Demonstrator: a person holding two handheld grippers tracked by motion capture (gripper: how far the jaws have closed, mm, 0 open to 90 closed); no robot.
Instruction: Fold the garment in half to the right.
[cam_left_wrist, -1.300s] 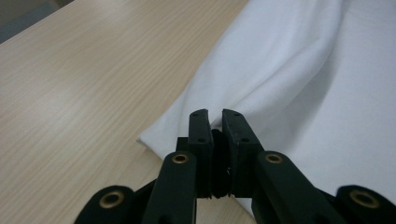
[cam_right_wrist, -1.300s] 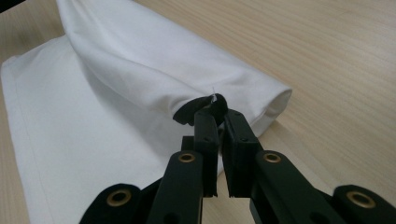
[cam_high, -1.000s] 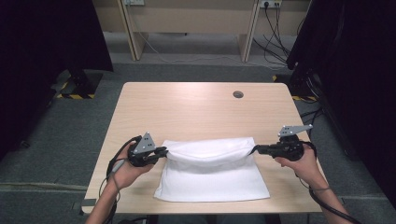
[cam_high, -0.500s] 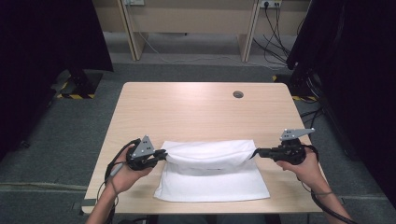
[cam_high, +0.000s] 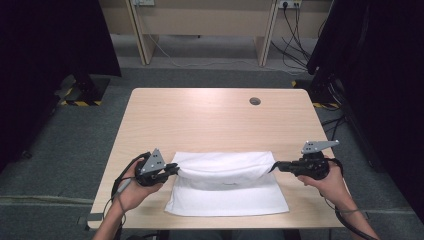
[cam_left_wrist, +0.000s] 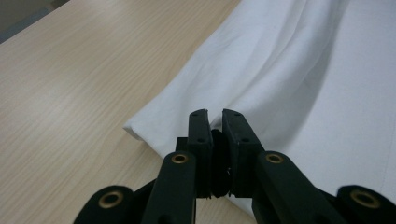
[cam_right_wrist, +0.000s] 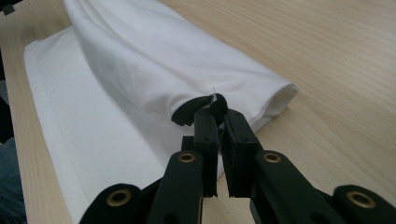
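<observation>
- Both hand-held grippers are sitting nearer the person than a second ago, and the far edge of the white cloth (cam_high: 227, 187) is coming with them, so the raised fold is now rolling over the flat part lying on the counter (cam_high: 200, 120).
- On the left, the left hand-held gripper (cam_high: 172, 169) is pinching the cloth's left corner; in the left gripper view its jaws are standing close together with fabric caught between them (cam_left_wrist: 215, 122).
- On the right, the right hand-held gripper (cam_high: 275, 166) is clamping the opposite corner, its jaws nearly closed on a small bunch of cloth beside a dark tab (cam_right_wrist: 217, 112).
- Between the two, the cloth is sagging in a soft tube, while its near half is resting flat by the counter's near edge.
- Judging by the drape, the cloth is handling as light, limp and non-fragile; it is likely giving no resistance but may wrinkle or slip from a shallow pinch.
- Corners or the hem look like the best places to hold, keeping both sides level so the fold lands straight.
</observation>
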